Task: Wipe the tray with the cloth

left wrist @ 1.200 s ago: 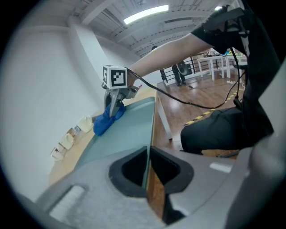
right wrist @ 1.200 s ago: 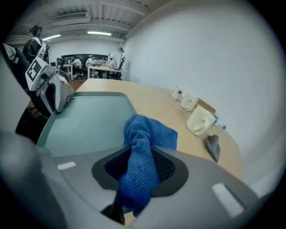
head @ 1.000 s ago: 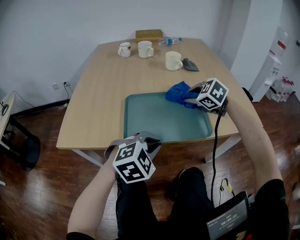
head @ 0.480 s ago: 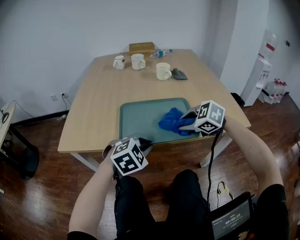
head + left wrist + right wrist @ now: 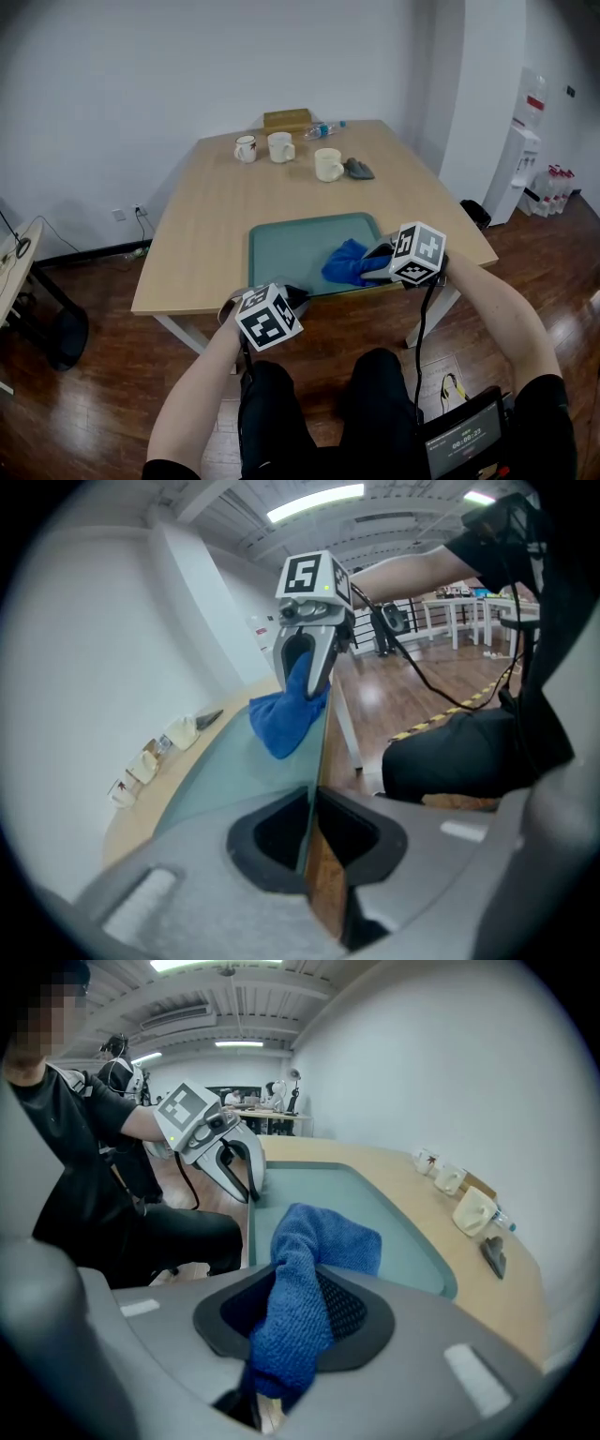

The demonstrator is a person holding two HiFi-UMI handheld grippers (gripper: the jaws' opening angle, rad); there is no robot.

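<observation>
The right gripper [image 5: 377, 260] has its jaws clenched on the cloth [image 5: 343, 264] at the tray's [image 5: 291, 246] near right corner. Bare tray lies leftward and beyond, and the left gripper [image 5: 289, 296] has its jaws pinching the near rim.

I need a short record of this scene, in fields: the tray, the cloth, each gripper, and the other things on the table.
tray: green, flat at the near edge of the table
cloth: blue, bunched on the tray's near right part
left gripper: shut on the tray's near rim
right gripper: shut on the cloth
other things: three mugs, a bottle and a box at the table's far end
</observation>
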